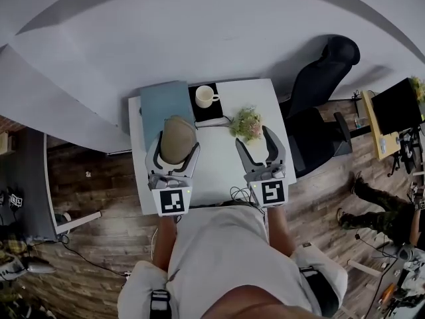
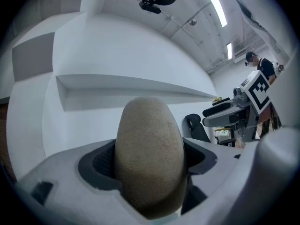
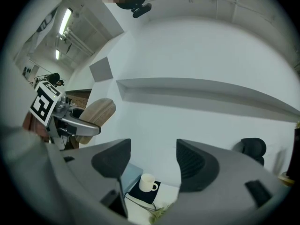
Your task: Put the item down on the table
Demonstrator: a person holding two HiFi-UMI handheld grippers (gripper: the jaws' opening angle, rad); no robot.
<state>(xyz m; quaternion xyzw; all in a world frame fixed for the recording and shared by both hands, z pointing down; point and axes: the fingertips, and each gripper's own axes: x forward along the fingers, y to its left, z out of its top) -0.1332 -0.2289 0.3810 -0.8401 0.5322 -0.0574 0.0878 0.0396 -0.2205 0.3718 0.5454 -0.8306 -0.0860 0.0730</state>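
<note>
Tan oval item (image 2: 149, 153) is clamped in the left gripper (image 1: 177, 153) jaws over the white surface (image 1: 212, 161), near-left of the white mug (image 1: 205, 96). Right gripper (image 3: 153, 161) jaws stand apart, empty. Beside the mug: blue-grey folder (image 1: 159, 105) left, partly beneath the item; small plant (image 1: 246, 123) near-right.

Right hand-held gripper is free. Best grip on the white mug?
Probably the handle. The mug stands upright on the black pad, handle sticking out to the right, the side of the open right hand-held gripper. Come in from the near right, jaws closing across the loop.
</note>
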